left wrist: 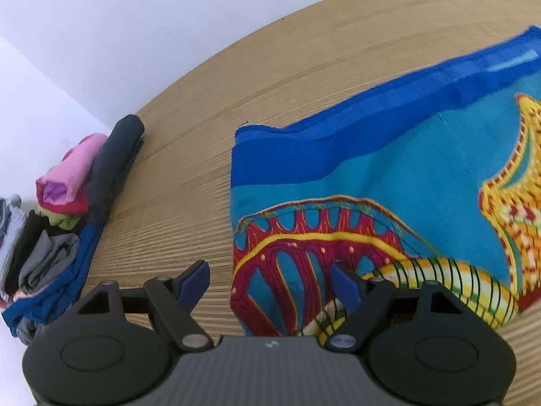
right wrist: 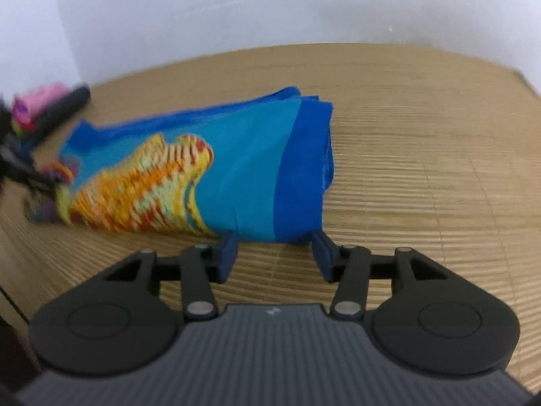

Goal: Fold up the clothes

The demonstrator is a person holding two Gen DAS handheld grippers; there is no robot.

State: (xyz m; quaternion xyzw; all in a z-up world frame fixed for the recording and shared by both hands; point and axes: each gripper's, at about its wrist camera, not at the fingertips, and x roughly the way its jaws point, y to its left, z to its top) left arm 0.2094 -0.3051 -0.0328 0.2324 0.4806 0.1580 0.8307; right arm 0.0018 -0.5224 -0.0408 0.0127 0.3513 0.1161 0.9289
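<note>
We saw the folded blue cloth [right wrist: 250, 169] lying flat on the wooden table [right wrist: 422, 135], teal in the middle with a darker blue band along its edges and a yellow, orange and red print. In the right wrist view it sat centre-left, folded edge to the right, near edge just beyond the fingertips. The right gripper [right wrist: 274, 257] stood released, jaws apart, nothing between the pads, bare table under the gap. In the left wrist view the left gripper [left wrist: 268, 282] was also spread wide; its right finger [left wrist: 343, 286] overlapped the cloth's near-left corner, left finger over bare wood, no clamp on fabric that we could make out. A pile of clothes [left wrist: 57, 216] lay far left against the white wall [left wrist: 101, 34], pink, dark grey, grey and blue pieces stacked. Right view was blurred on its left side.
</note>
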